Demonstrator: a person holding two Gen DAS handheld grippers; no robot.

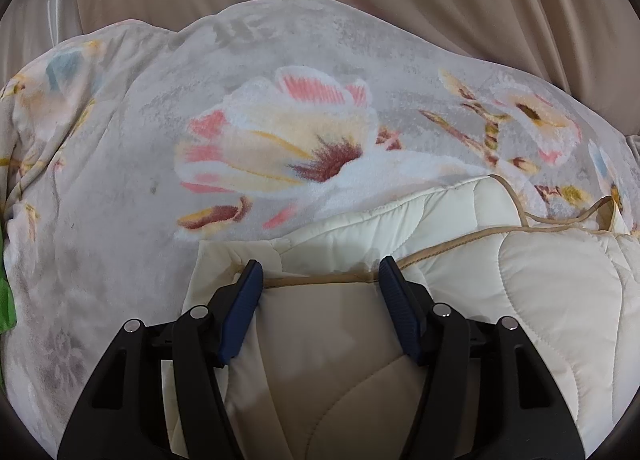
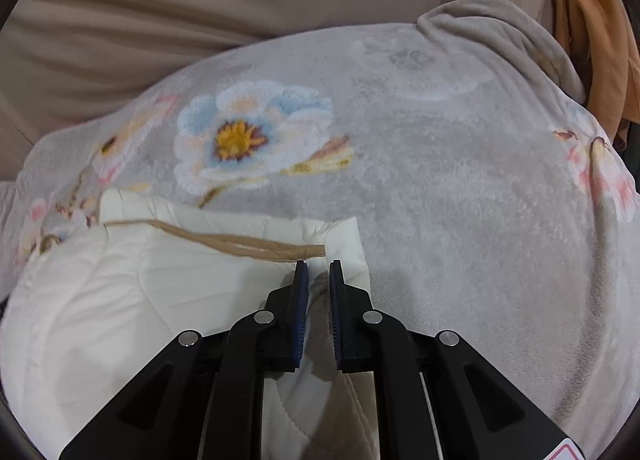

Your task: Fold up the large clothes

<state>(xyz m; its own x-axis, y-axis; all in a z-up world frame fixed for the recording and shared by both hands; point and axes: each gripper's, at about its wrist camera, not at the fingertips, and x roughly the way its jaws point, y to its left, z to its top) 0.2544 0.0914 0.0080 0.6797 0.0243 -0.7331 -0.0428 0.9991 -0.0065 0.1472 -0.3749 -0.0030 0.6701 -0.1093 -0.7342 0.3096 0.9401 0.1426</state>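
A cream quilted garment [image 1: 540,300] with tan piping lies on a grey floral blanket [image 1: 120,180]. The left gripper [image 1: 320,272] stands wide over its edge. The right gripper [image 2: 319,266] shows a narrow gap, pads not pressing the corner.

Cream quilted garment [image 1: 552,300] with tan trim lies crumpled on floral blanket [image 1: 120,180].

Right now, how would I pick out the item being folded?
Find the grey floral fleece blanket covering the bed. On its near side lies a cream quilted garment. Unlike the fuzzy printed blanket, it is smooth, plain and stitched, with tan trim along its edge.
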